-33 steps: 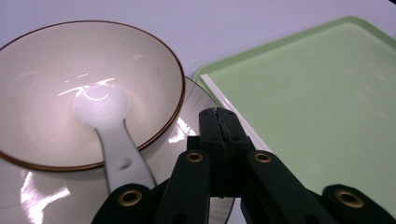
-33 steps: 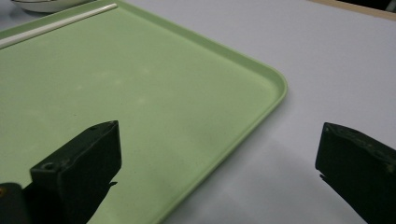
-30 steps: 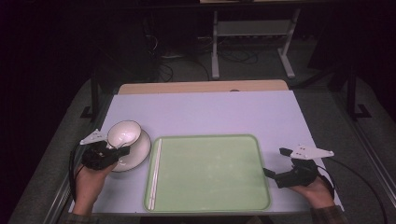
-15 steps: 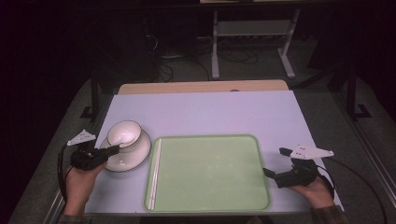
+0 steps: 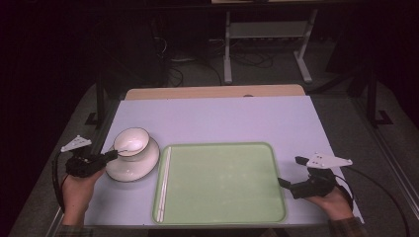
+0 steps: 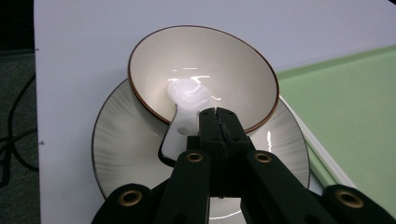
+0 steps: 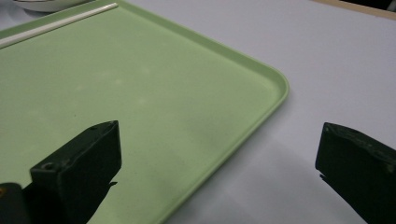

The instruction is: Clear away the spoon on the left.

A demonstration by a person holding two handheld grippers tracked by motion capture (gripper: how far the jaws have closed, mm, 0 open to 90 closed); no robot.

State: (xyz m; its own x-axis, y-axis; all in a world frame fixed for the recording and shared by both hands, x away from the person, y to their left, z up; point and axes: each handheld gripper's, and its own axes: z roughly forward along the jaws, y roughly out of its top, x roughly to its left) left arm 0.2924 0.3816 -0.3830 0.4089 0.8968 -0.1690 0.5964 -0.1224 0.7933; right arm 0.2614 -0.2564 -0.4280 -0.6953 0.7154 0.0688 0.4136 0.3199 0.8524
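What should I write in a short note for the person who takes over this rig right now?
Left gripper: shut, jaws together over the spoon handle; whether it grips the handle, I cannot tell.
Right gripper: open, holding nothing, over the near right corner of the green tray.
The spoon's head lies in the bowl; the bowl stands on the plate, left of the tray. White chopsticks lie along the tray's left edge.
Done: chopsticks on tray.
Left, probably: spoon, bowl and plate.

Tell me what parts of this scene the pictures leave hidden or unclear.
- Spoon: the left gripper, jaws together, covers its handle end in the left gripper view, so a grip can't be confirmed.
- Plate: its near rim is behind the gripper.
- Tray: cut off by the right gripper view's edges.
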